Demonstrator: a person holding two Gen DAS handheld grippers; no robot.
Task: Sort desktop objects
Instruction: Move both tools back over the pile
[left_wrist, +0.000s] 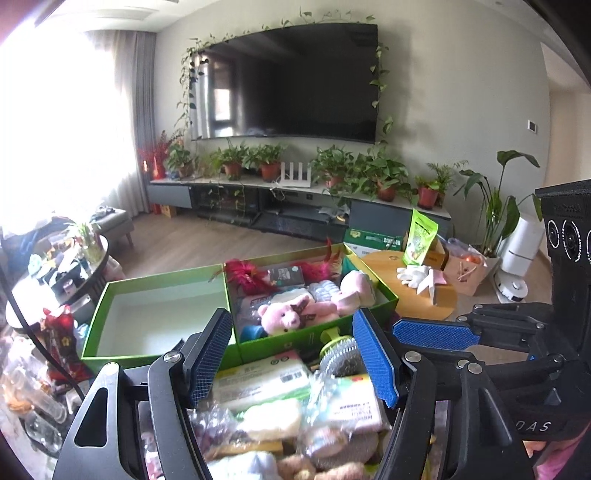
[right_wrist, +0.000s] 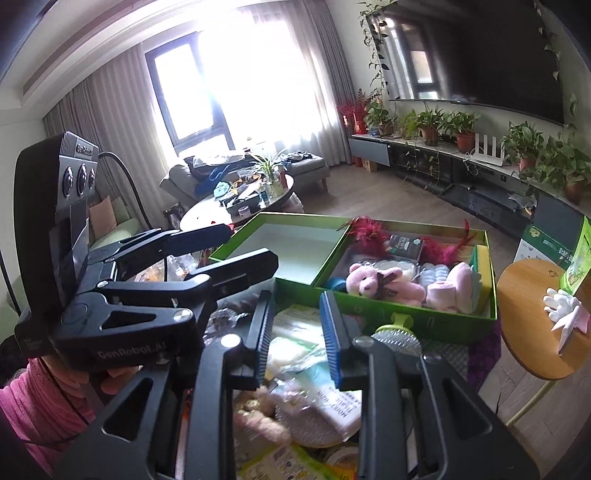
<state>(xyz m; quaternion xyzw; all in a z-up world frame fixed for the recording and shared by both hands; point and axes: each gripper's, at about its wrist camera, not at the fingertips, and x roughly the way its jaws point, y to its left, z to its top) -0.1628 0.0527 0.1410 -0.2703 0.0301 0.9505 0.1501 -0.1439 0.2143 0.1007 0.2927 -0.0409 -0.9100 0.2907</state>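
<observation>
The things you are sorting lie in a loose heap at the near edge of the surface, right under both tools: a wrapped white-and-green sponge pack (left_wrist: 258, 376), a steel scouring ball with a green handle (left_wrist: 338, 352), bagged cloths and a brown plush toy (right_wrist: 258, 417). Beyond the heap, touching each other side by side, stand two green box trays. The left tray (left_wrist: 110, 295) shows only its pale floor, so it reads as the bin for a class you have not yet started. The right tray (left_wrist: 384, 291) already holds soft items: a pink teddy bear (left_wrist: 284, 317), pink plush slippers (left_wrist: 354, 291), red feathers (left_wrist: 247, 277) and a small dark packet, packed close along its near wall.

Your left gripper (left_wrist: 291, 354) hangs over the heap with its blue pads well apart and nothing between them. Your right gripper (right_wrist: 297, 332) hangs over the same heap with its pads only narrowly parted, and they grip nothing either. Both point down at the pile, which suggests you are choosing the next piece. A round wooden side table (right_wrist: 524, 295) stands well apart to the right.
</observation>
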